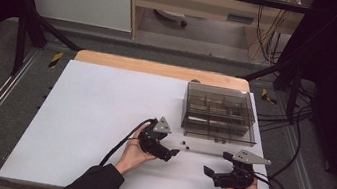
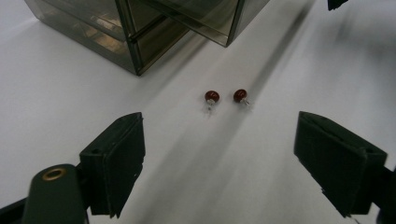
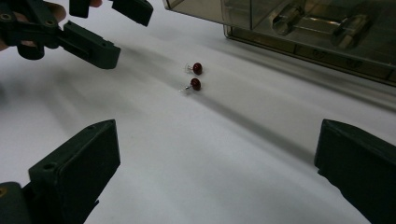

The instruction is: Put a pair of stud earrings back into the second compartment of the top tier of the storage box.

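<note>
Two small red round-headed studs (image 1: 185, 144) lie side by side on the white table, just in front of a smoky clear drawer box (image 1: 219, 113). In the left gripper view the studs (image 2: 225, 96) rest a little beyond my left gripper (image 2: 218, 128), whose jaws stand wide apart with nothing between them. My left gripper (image 1: 174, 146) points toward them from the left. My right gripper (image 1: 217, 163) sits to their right and nearer the front edge, open and holding nothing. In the right gripper view the studs (image 3: 196, 76) lie ahead of my right gripper (image 3: 219, 135), with the left gripper (image 3: 116, 30) beyond.
The drawer box (image 2: 140, 28) has one drawer pulled partly out toward the studs, with small metal parts inside (image 3: 322, 23). White table (image 1: 102, 115) stretches bare to the left. Black cables trail off the table's right side (image 1: 293, 158).
</note>
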Demonstrator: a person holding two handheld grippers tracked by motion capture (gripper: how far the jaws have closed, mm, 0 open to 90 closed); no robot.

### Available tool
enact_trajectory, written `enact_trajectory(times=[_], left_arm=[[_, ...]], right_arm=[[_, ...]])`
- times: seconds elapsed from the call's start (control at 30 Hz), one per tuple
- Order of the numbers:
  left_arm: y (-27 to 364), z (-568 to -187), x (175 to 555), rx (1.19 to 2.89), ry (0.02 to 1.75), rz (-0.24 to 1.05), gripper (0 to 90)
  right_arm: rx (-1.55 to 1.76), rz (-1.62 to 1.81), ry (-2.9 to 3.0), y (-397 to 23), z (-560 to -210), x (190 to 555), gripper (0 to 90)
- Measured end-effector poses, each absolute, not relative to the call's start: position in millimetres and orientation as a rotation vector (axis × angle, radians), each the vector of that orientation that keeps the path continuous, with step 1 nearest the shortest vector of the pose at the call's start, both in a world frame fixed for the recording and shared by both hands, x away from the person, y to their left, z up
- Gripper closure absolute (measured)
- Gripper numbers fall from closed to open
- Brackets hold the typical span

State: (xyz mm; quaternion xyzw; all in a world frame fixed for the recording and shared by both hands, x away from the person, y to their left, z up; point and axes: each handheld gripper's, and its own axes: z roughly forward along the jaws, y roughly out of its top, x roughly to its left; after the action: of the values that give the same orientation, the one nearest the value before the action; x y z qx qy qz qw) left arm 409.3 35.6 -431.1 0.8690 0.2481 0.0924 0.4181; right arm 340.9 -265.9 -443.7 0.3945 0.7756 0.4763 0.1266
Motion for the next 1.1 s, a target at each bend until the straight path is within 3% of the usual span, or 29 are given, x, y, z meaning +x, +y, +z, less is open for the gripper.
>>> enact_trajectory(times=[1.1], left_arm=[[3,-449,428,2.216,0.632,0.206,58.5]], right_arm=[[1.146,1.392,2.260,-266,-444,341,0.9]])
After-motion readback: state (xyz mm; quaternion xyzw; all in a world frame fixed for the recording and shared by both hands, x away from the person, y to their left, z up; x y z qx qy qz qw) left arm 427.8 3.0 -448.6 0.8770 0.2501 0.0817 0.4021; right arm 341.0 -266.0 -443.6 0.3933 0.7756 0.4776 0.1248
